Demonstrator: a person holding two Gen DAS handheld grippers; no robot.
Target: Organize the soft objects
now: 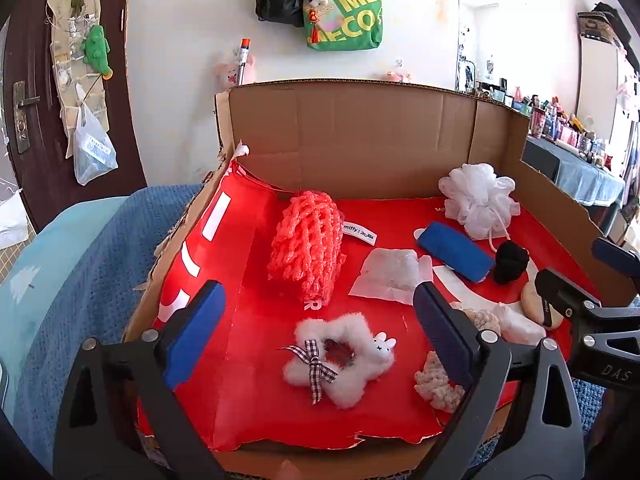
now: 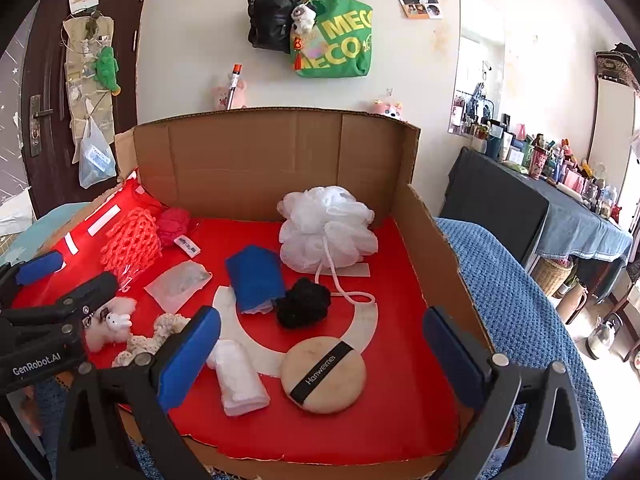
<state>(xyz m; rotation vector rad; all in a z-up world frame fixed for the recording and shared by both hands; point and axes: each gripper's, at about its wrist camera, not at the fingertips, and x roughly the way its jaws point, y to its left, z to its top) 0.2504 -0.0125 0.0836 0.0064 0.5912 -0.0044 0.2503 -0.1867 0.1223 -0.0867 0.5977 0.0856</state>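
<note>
Soft things lie scattered over the red sheet (image 2: pixel 400 420) inside our cardboard box (image 2: pixel 256 160).

Taking the white mesh pouf (image 2: pixel 326 230) as our mark: blue cloth (image 2: pixel 256 276) and black yarn ball (image 2: pixel 302 306) sit just before it, tan puff (image 2: pixel 322 374) and white roll (image 2: pixel 240 380) nearer us, red net (image 1: pixel 306 242) and fluffy star (image 1: pixel 340 358) well to its left. We tilt both grippers down over the box, left gripper (image 1: pixel 318 330) wide open over the star, right gripper (image 2: pixel 322 356) wide open over the puff, gripping nothing.
</note>
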